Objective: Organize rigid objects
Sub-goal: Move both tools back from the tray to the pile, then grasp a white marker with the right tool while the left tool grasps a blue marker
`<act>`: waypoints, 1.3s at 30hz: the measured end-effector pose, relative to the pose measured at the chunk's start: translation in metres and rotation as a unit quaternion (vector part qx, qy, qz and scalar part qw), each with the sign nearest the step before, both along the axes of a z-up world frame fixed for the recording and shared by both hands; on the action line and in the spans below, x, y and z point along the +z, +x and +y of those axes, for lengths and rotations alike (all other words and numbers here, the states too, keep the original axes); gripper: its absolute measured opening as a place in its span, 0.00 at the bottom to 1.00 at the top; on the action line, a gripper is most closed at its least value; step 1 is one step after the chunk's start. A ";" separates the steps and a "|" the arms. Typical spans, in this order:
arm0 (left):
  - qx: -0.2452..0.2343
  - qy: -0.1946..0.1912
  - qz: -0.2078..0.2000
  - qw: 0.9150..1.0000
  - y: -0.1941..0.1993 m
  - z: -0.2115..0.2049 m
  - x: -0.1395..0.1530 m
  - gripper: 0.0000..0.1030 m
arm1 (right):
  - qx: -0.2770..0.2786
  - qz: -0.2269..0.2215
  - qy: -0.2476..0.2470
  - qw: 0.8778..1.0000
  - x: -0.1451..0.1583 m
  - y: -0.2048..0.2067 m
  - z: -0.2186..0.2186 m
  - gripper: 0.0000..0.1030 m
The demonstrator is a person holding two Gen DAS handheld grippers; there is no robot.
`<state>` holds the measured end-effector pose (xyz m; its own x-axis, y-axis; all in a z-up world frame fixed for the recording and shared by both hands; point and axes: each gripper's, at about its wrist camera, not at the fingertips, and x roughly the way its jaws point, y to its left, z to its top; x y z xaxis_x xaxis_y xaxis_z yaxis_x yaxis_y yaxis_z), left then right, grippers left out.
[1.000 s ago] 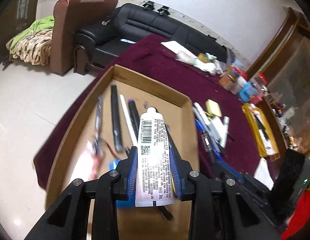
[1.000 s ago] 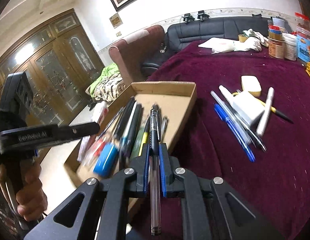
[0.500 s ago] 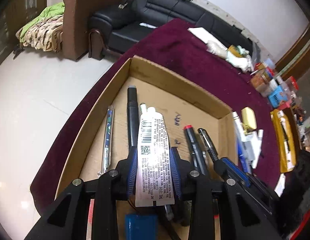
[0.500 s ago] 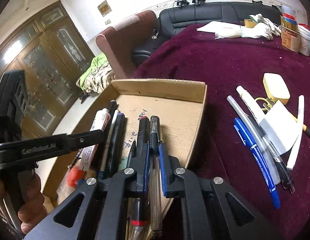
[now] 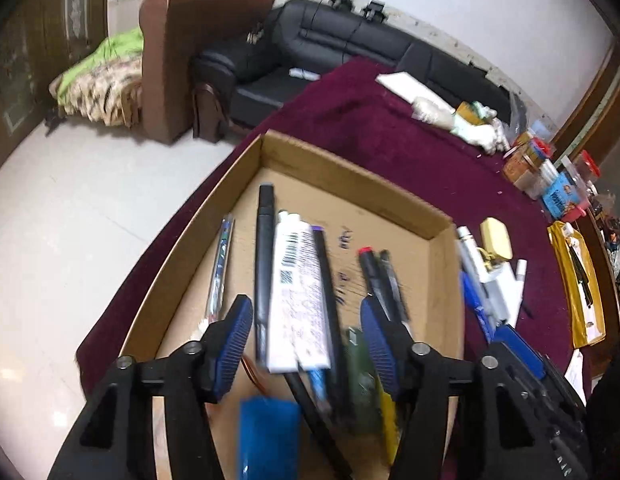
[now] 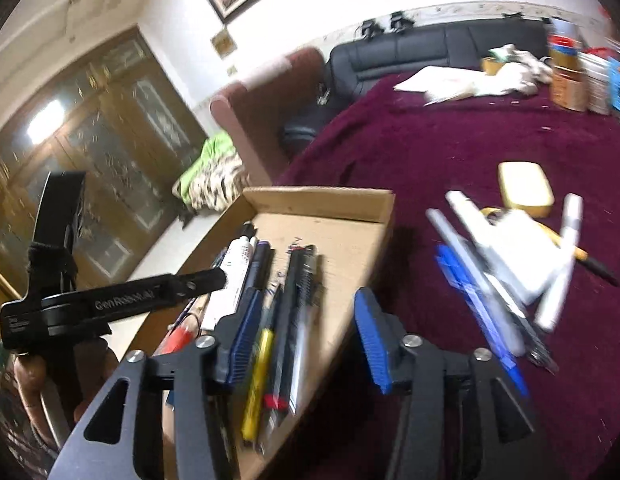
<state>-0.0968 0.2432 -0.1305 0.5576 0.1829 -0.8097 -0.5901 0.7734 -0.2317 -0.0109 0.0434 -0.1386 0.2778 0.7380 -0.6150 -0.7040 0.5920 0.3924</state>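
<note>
A shallow cardboard box sits on a maroon cloth and holds several pens, a blue block and a white tube. My left gripper hangs over the box with its jaws opening. The tube lies blurred between them, and the blue pads stand apart from it. Over the box's right side, my right gripper is also opening its jaws. A clear pen lies in the box between them, beside a black pen and a yellow one, and neither pad touches it.
Loose pens, a white block and a yellow block lie on the cloth right of the box. Jars and papers stand at the far end. A person's hand holds the left gripper at the table's left edge.
Both grippers were shut, the left on the white tube and the right on the clear pen. Both have opened, and the tube and pen now lie in the box.
</note>
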 end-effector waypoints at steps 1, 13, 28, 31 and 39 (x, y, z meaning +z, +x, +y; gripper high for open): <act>-0.004 0.003 -0.008 1.000 -0.004 -0.009 0.004 0.64 | -0.006 0.002 0.005 1.000 0.001 -0.001 -0.013 0.50; -0.120 0.007 -0.029 0.992 0.008 -0.136 0.018 0.68 | -0.154 0.075 0.001 0.985 -0.029 0.038 -0.153 0.50; -0.123 0.011 -0.017 0.992 0.010 -0.137 0.004 0.68 | -0.137 0.037 -0.132 0.981 -0.043 0.120 -0.077 0.32; -0.127 0.009 -0.014 0.992 0.011 -0.136 0.002 0.68 | -0.149 0.031 -0.140 0.978 -0.048 0.125 -0.072 0.31; -0.128 -0.003 -0.005 0.992 0.018 -0.145 0.000 0.68 | -0.165 0.005 -0.150 0.975 -0.049 0.123 -0.074 0.11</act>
